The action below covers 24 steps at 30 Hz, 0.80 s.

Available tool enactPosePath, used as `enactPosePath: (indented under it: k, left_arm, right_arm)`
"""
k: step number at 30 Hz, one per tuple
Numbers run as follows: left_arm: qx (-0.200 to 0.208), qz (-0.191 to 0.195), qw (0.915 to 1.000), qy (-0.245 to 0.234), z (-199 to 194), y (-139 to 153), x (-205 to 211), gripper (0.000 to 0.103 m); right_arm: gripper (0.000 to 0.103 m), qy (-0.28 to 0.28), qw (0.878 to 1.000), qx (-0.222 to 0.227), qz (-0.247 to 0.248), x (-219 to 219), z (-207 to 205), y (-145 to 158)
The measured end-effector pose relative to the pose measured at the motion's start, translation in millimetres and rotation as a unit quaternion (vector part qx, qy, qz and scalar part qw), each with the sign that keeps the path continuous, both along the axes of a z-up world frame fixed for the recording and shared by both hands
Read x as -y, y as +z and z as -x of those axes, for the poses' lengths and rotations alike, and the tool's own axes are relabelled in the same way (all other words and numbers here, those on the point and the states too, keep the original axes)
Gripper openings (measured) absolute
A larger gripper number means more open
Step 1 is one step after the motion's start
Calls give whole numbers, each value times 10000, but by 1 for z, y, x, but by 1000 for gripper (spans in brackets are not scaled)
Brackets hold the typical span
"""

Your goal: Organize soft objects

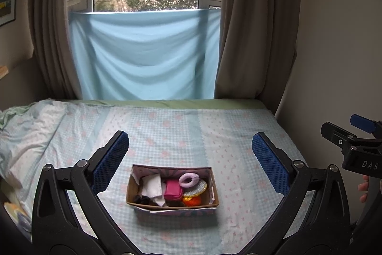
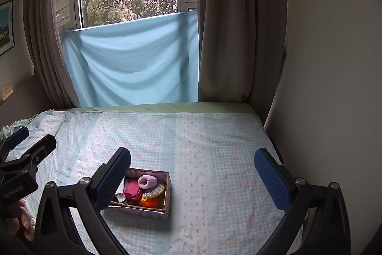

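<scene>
Both my left gripper [image 1: 189,159] and right gripper [image 2: 192,173] hover with fingers spread wide, holding nothing. The cardboard box [image 1: 172,206] sits mid-bed [image 1: 238,130], already filled: white cloth [image 1: 152,187], pink pouch [image 1: 172,190], lilac scrunchie [image 1: 189,179] (nothing loose outside). Sorting looks essentially finished.

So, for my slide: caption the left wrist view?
Open left tool above cardboard box of soft items on bed.
</scene>
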<state>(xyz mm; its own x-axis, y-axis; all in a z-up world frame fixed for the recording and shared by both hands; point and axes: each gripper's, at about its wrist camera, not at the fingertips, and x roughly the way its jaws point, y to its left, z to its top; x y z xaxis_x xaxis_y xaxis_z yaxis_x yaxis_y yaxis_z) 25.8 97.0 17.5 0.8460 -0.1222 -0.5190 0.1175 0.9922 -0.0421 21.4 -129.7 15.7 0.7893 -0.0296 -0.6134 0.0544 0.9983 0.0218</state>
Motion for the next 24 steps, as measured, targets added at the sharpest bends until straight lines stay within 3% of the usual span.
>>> enactPosePath:
  k: [24]
  left_arm:
    - [86,-178,9998,-36,-7,1,-3,103]
  right_arm:
    - [103,-42,9999,62,73,-5,-9,6]
